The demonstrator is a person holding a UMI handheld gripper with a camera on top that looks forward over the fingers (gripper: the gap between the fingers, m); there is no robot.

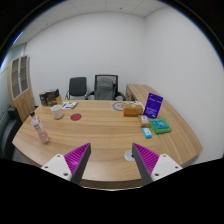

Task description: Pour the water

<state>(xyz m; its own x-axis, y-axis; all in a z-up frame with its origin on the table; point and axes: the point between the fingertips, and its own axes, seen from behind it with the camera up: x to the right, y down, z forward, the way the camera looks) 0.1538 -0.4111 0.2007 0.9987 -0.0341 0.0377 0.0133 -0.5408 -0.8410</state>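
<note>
My gripper [112, 160] hangs above the near edge of a long wooden table [95, 135]. It is open, its magenta pads [76, 158] spread wide with only bare tabletop between them. A slim pinkish bottle [38, 128] stands upright far off to the left, beyond the left finger. A small white cup [58, 113] sits behind it, further along the table. Just inside the right finger lies a small pale round object [128, 155]; I cannot tell what it is.
A teal box [158, 126] and a small blue item [147, 132] lie right of centre, with a purple upright sign [153, 103] and a brown box [132, 110] behind. Two office chairs [92, 88] stand at the far end, and a cabinet [20, 85] stands on the left.
</note>
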